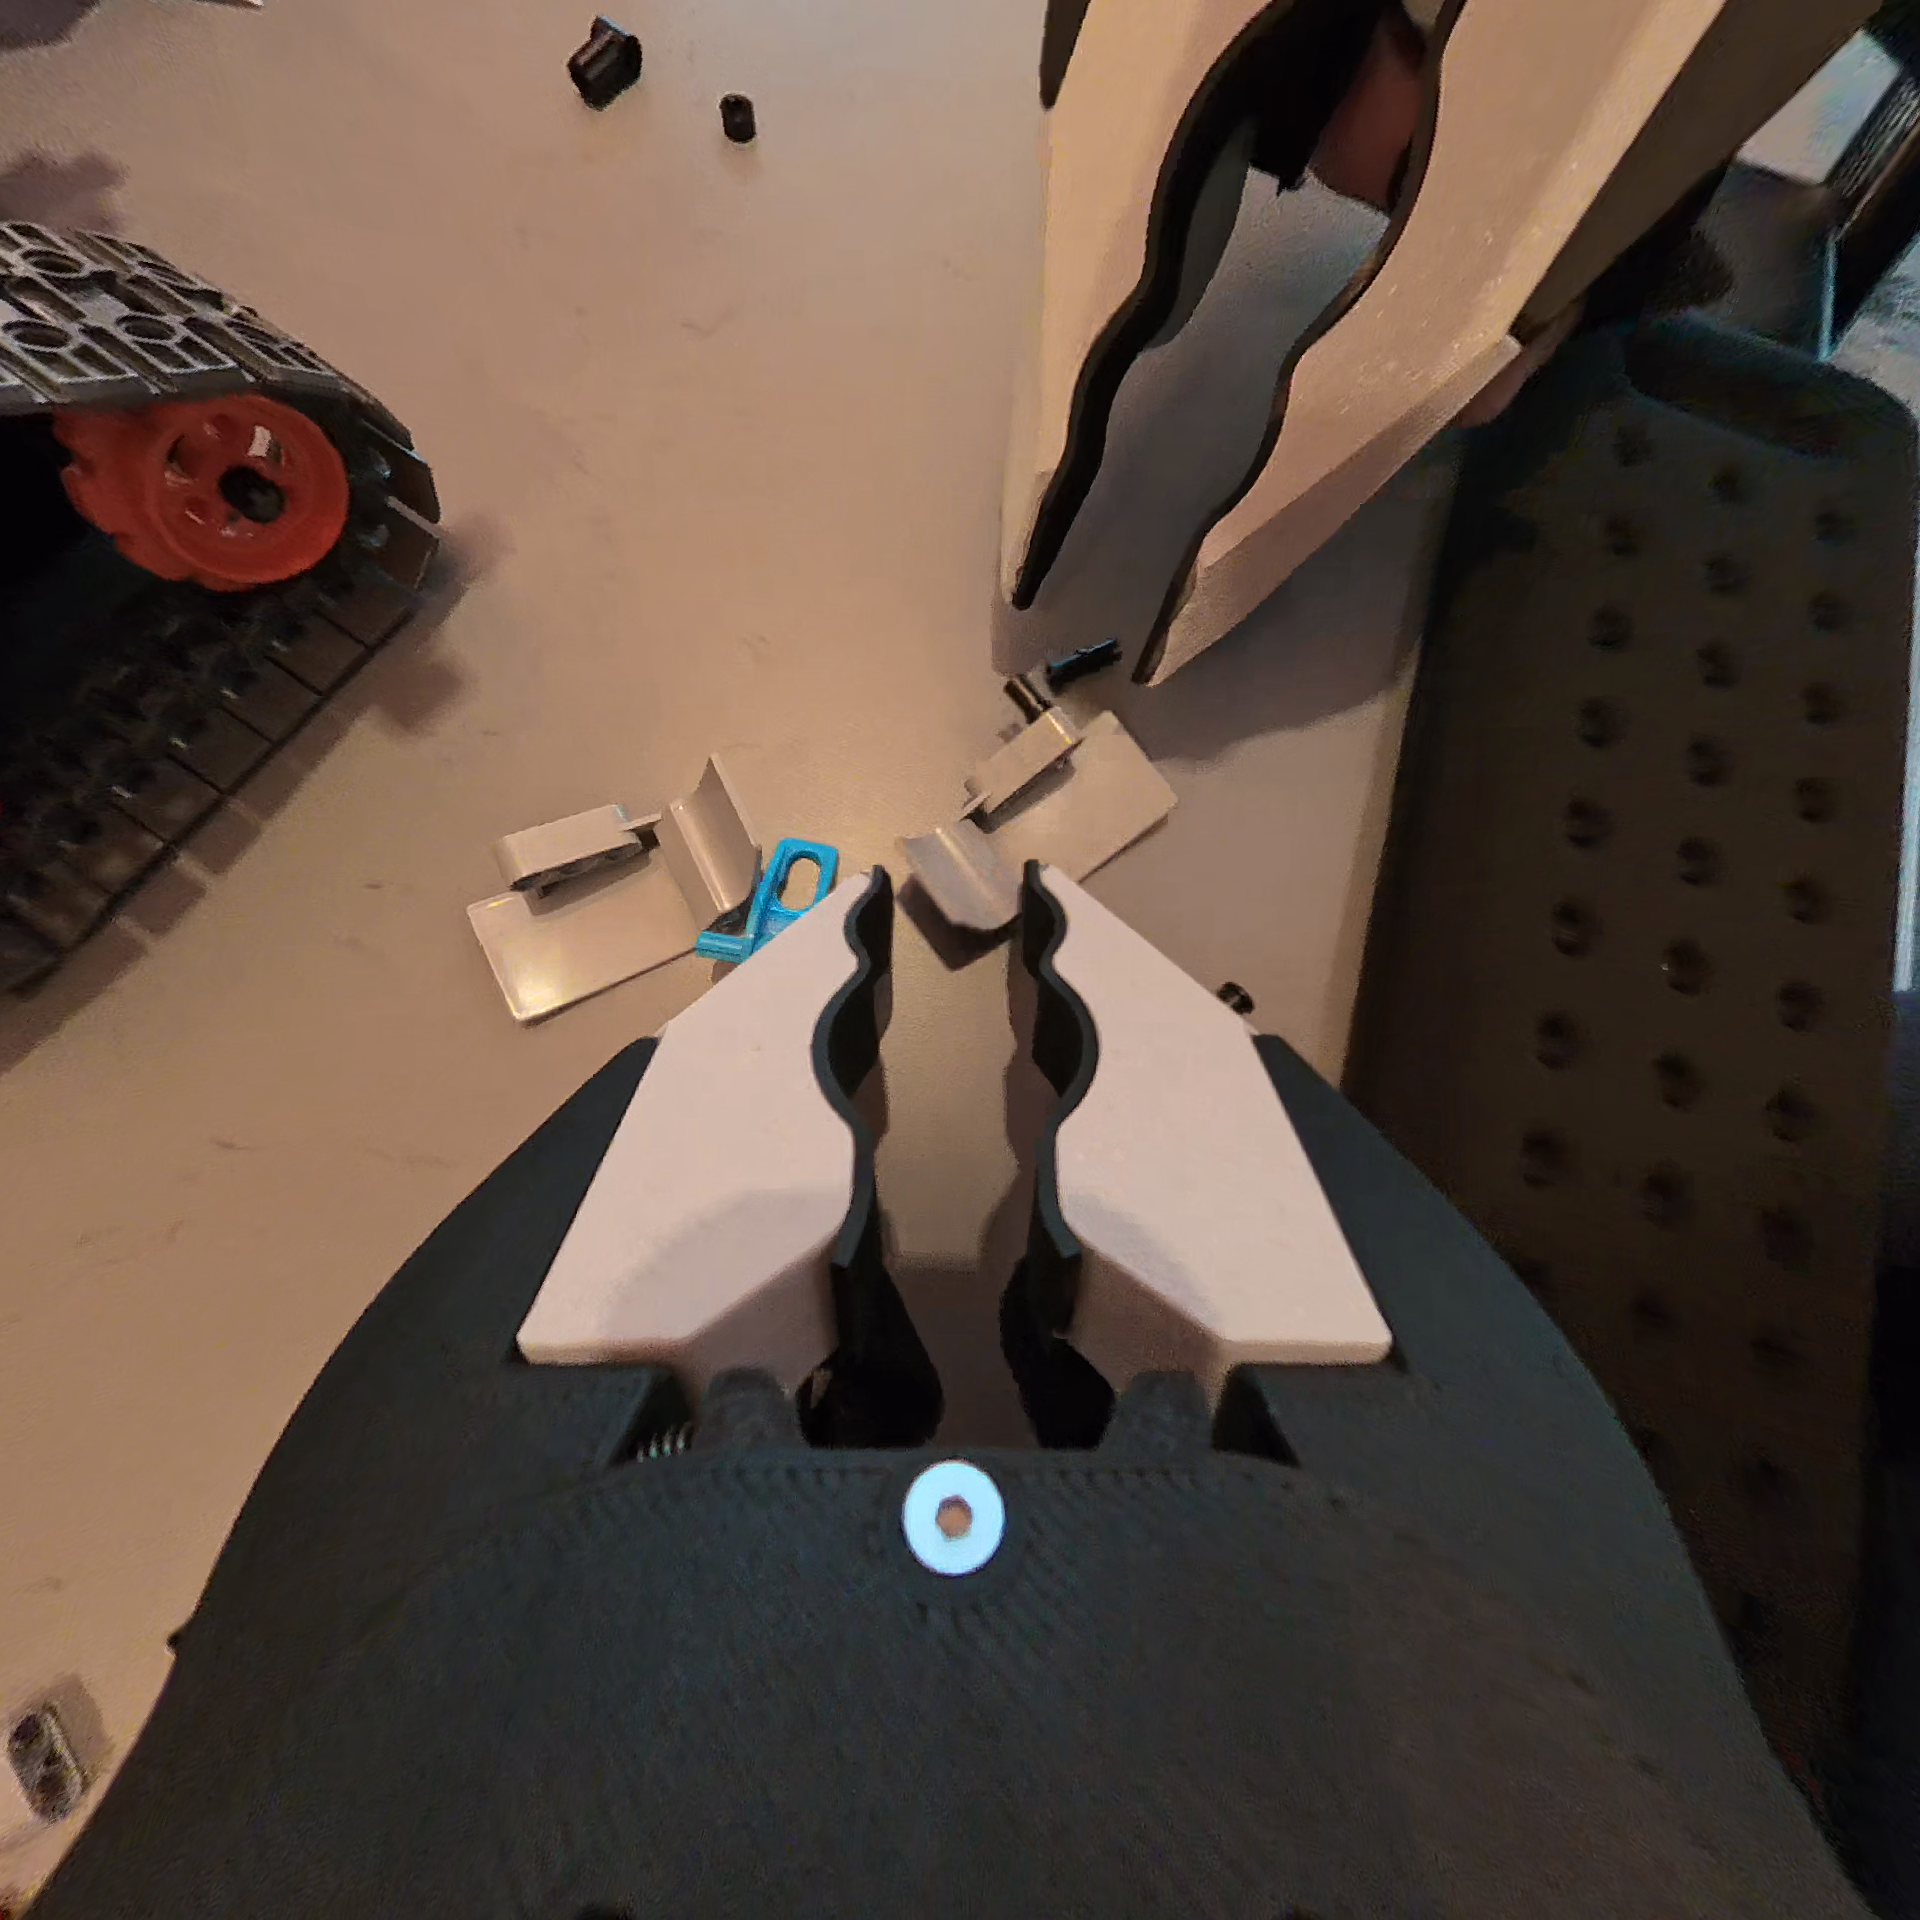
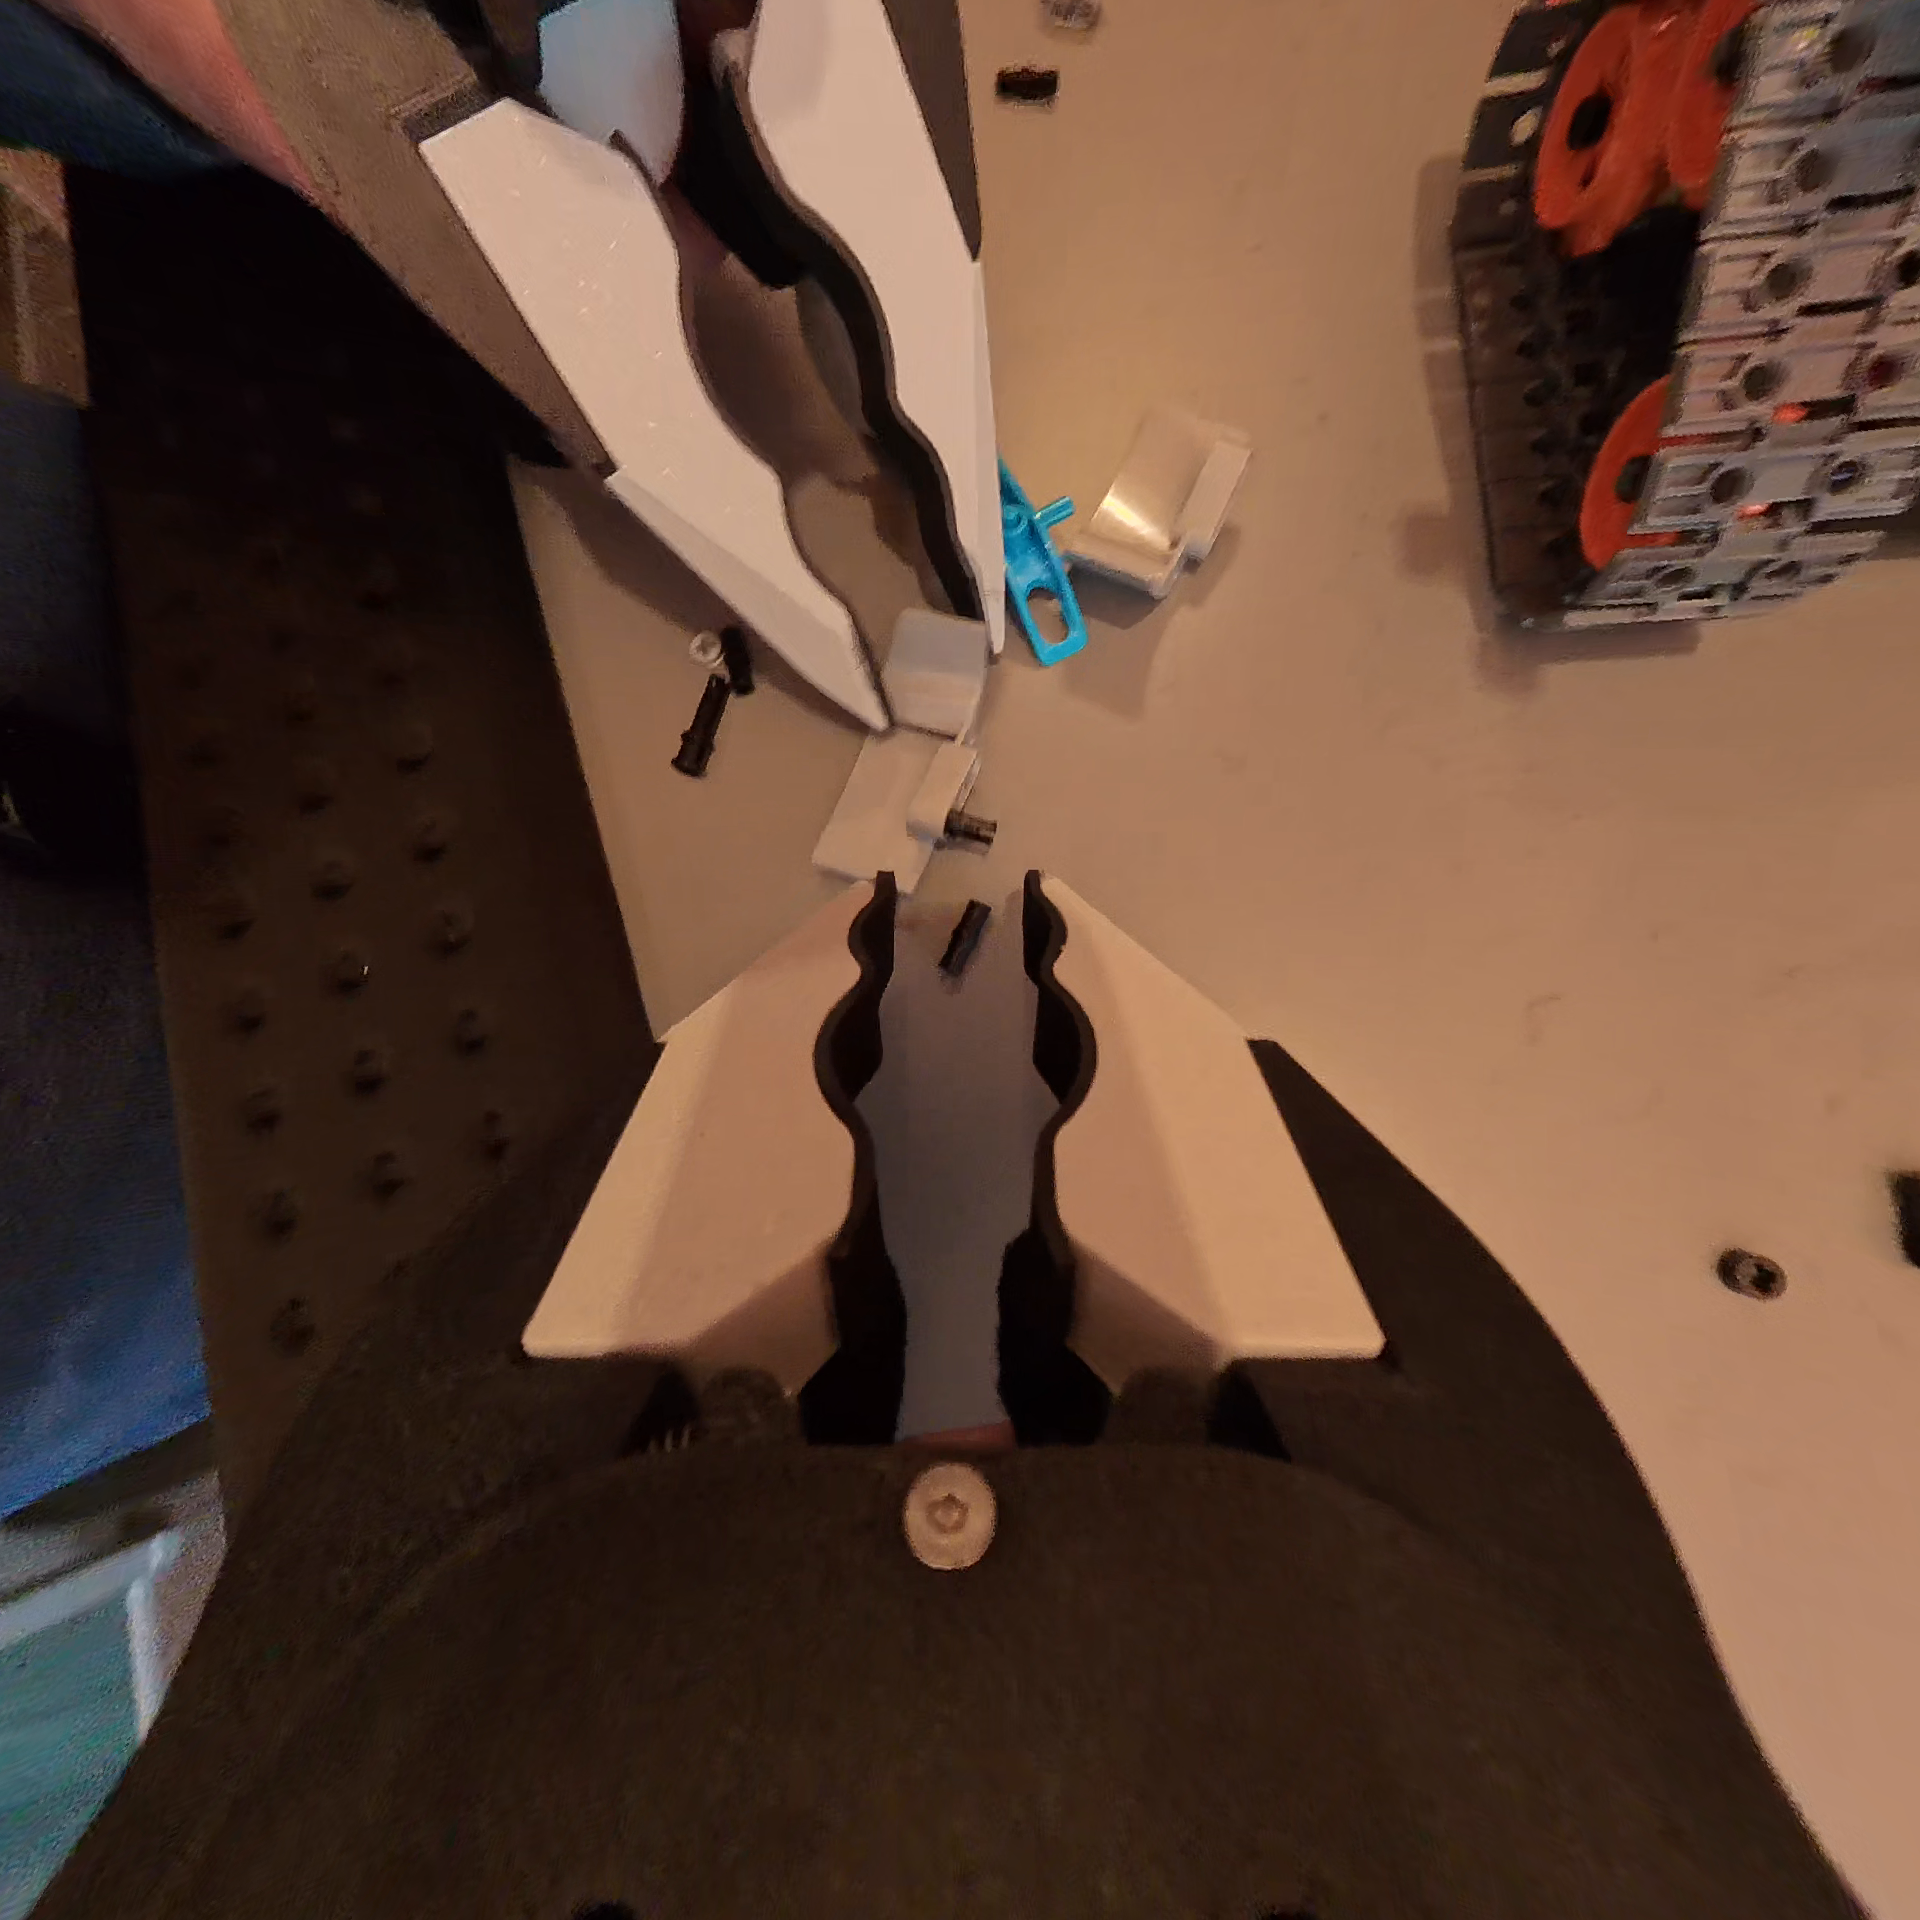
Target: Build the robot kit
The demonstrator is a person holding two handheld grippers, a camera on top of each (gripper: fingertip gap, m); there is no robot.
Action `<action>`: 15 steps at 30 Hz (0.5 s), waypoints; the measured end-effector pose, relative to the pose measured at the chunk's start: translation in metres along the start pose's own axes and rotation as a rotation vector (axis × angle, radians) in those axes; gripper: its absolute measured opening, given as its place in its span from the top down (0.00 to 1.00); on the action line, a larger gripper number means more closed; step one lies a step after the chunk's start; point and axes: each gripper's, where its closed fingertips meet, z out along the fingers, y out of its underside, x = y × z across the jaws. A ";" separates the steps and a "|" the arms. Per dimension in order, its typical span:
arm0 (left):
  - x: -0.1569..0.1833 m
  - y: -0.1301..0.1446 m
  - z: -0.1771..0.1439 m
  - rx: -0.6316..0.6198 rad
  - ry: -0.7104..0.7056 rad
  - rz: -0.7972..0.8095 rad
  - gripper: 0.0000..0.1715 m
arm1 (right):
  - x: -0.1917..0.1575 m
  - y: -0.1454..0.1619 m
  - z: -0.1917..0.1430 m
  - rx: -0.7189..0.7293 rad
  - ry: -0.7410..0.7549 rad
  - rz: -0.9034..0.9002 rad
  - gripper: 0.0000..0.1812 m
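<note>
Left wrist view first: the left gripper (image 1: 956, 883) has its fingers apart with nothing between them, hovering low over the pale desk (image 1: 727, 468). Right at the fingertips sits a grey curved panel piece (image 1: 1039, 821), its near end poking just between the two tips, though I can't tell if it's actually touching. Just off the left finger there's a small blue connector (image 1: 774, 899), and beyond that a second grey panel piece (image 1: 613, 894). Further ahead and to the right, the right gripper (image 1: 1086, 639) comes down with its fingers apart too, a little black pin (image 1: 1086, 657) lying between its tips. Way off to the left is a tracked vehicle model (image 1: 187, 499) with an orange wheel.

Right wrist view: the right gripper (image 2: 956, 883) is spread open, nothing clamped, with the black pin (image 2: 964, 935) on the desk (image 2: 1351, 935) between its tips. Just ahead lies the grey panel piece (image 2: 894, 810), and past it the left gripper (image 2: 940, 686) with its tips either side of the far end. The blue connector (image 2: 1044, 582) sits beside that, the tracked model (image 2: 1704, 343) far right, and a dark perforated mat (image 2: 343, 831) to the left.
</note>
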 end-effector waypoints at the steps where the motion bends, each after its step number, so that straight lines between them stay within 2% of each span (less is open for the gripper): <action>1: 0.000 -0.001 0.002 0.000 0.007 0.008 0.91 | -0.001 0.003 0.001 -0.022 -0.030 -0.006 0.88; 6: -0.001 -0.005 -0.001 0.005 0.029 0.069 0.95 | -0.002 -0.001 0.005 -0.023 -0.110 -0.063 0.89; 10: -0.003 -0.004 -0.011 -0.004 0.098 0.175 0.96 | -0.013 -0.011 0.009 0.018 -0.185 -0.110 0.90; 11: 0.002 0.000 -0.013 -0.018 0.153 0.222 0.96 | -0.014 -0.014 0.012 0.026 -0.189 -0.127 0.91; 15: 0.002 0.007 -0.014 -0.056 0.232 0.324 0.95 | -0.026 -0.013 0.023 -0.005 -0.261 -0.162 0.94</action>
